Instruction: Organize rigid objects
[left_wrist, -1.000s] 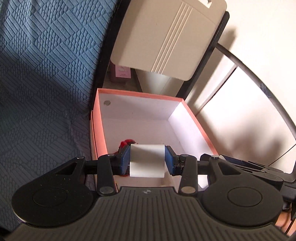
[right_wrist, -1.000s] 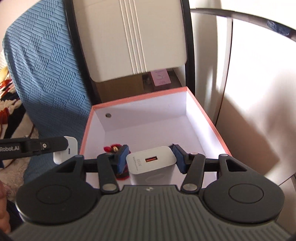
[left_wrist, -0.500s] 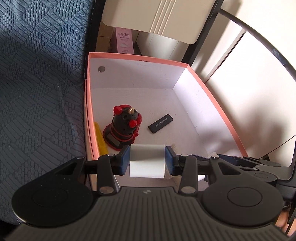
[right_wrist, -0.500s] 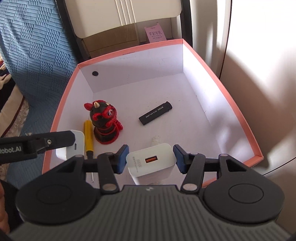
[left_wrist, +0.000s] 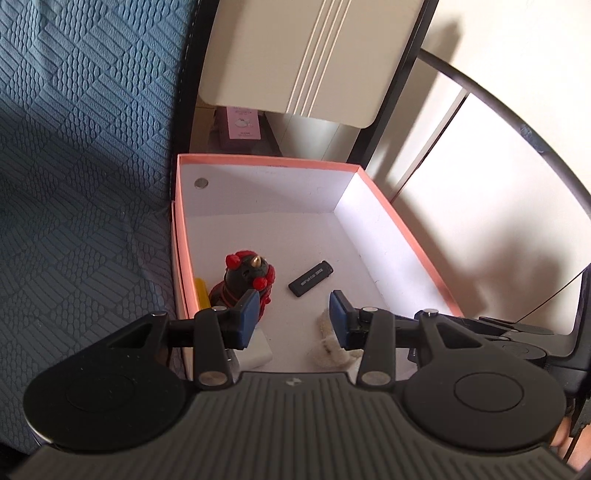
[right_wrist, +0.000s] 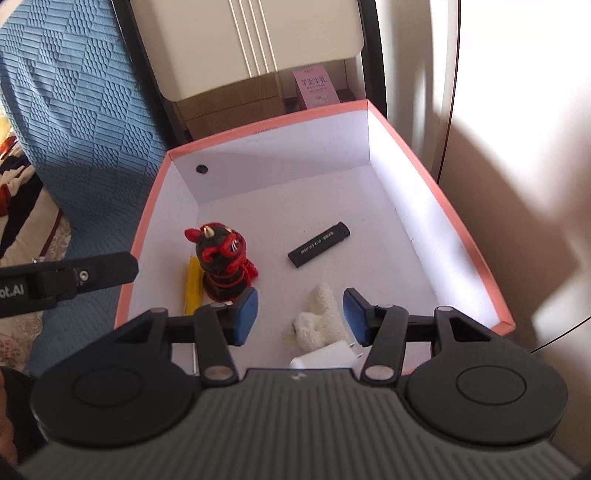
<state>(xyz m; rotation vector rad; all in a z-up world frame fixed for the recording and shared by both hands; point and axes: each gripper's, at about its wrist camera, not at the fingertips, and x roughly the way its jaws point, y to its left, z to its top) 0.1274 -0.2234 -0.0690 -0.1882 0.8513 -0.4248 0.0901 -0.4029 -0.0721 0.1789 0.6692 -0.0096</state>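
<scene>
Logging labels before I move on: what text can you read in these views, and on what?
"ot.AI": on the left claw arm, cut off by the right view's edge.
Pink carton behind the box: Chinese characters, too small to read.
Black lighter: white print, too small to read.
Box far rim: tiny print, unreadable.

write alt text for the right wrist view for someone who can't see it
The open right gripper hovers over a pink-rimmed white box holding a red-and-black figurine, a black lighter, a yellow screwdriver, a white fluffy item and a white charger. The left gripper shows at the left edge.
</scene>
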